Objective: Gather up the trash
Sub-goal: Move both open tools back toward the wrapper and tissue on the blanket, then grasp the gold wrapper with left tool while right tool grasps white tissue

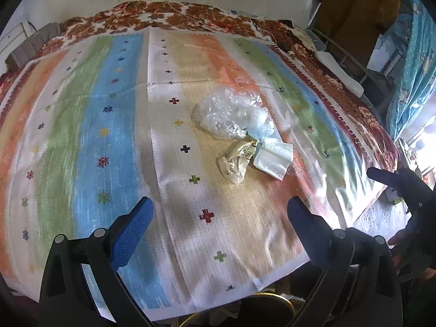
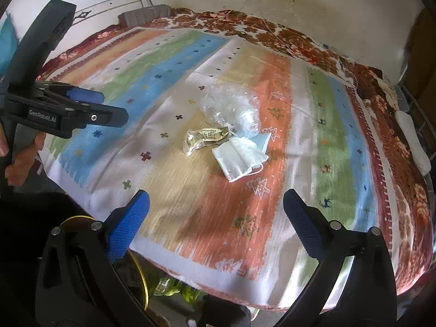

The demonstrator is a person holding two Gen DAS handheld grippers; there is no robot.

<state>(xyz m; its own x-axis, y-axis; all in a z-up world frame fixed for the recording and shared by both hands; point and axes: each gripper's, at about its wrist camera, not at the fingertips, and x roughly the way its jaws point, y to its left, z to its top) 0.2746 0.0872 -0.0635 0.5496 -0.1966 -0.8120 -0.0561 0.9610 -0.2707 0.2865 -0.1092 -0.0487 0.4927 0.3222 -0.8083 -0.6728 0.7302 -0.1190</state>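
Observation:
A small heap of trash lies on a striped cloth [image 1: 114, 125] on a bed. It holds a crumpled clear plastic bag [image 1: 231, 113], a crumpled gold wrapper [image 1: 238, 160] and a white face mask [image 1: 273, 156]. The right wrist view shows the same bag [image 2: 231, 106], wrapper [image 2: 205, 139] and mask [image 2: 238, 158]. My left gripper [image 1: 220, 215] is open and empty, above the cloth short of the heap. My right gripper [image 2: 216, 209] is open and empty, also short of the heap. The left gripper shows at the left of the right wrist view [image 2: 103, 109].
A round bin with a gold rim [image 2: 141, 278] stands on the floor below the bed's near edge, also in the left wrist view [image 1: 272, 299]. A floral blanket [image 1: 340, 87] lies under the cloth. A wall runs behind the bed, a metal bed frame [image 1: 348, 54] at the right.

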